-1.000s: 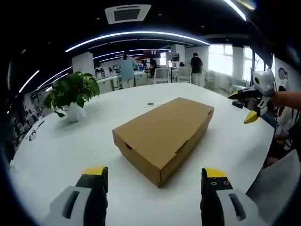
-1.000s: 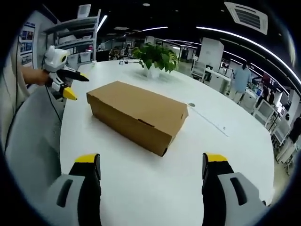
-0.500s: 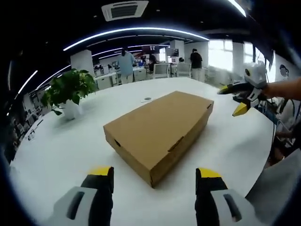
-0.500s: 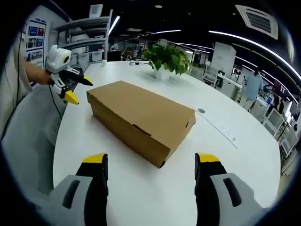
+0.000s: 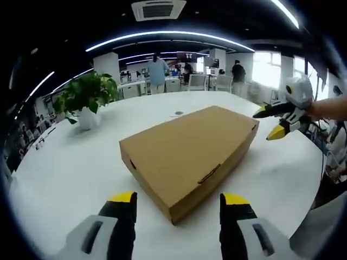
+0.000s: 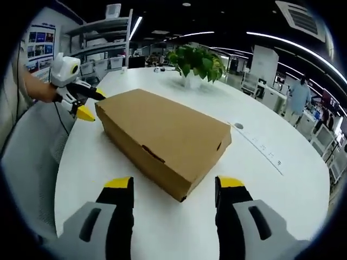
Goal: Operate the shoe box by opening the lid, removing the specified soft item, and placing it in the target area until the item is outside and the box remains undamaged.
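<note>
A closed brown cardboard shoe box [image 5: 190,149] lies on the white table [image 5: 70,173], its lid down. In the left gripper view my left gripper [image 5: 178,199] is open just short of the box's near corner, and the right gripper [image 5: 275,121] hovers open beside the far right end. In the right gripper view the same shoe box [image 6: 162,135] runs away to the left; my right gripper [image 6: 173,182] is open at its near corner. The left gripper [image 6: 88,103] hangs open by the box's far left end, held by a hand.
A potted green plant [image 5: 87,100] stands on the table's far left, also the plant [image 6: 196,65] behind the box. A small round disc [image 5: 178,113] lies beyond the box. People stand at desks far back. Shelves [image 6: 97,49] line the wall.
Both grippers have come closer to the box, so it looms larger in each view. Each gripper's jaws have drawn slightly nearer together. The box has not moved.
</note>
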The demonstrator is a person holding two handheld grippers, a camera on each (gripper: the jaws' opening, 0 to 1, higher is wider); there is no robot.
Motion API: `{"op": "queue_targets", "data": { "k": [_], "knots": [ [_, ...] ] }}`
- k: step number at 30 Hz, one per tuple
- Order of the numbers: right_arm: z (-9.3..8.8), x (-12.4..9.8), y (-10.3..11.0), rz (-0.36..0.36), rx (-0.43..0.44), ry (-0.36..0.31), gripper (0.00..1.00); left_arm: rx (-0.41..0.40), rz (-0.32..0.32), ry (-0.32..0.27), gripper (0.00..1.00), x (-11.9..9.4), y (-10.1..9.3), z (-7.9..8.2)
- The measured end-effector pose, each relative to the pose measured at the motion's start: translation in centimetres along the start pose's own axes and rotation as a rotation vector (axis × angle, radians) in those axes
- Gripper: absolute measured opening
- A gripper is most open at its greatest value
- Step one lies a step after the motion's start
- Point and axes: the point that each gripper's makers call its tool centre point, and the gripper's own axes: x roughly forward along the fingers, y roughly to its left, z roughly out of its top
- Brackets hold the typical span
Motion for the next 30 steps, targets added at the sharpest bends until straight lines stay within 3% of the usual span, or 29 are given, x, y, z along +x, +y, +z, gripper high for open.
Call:
{"op": "queue_targets", "data": {
  "k": [16, 30],
  "knots": [
    [-0.1, 1.5, -0.5, 0.006, 0.010, 0.017, 0.37, -0.020, 0.010, 0.009, 0.54, 1.2, 0.1, 0.2],
    [0.0, 1.9, -0.5, -0.021, 0.052, 0.031, 0.39, -0.014, 0.001, 0.005, 0.51, 1.2, 0.2, 0.1]
  ]
}}
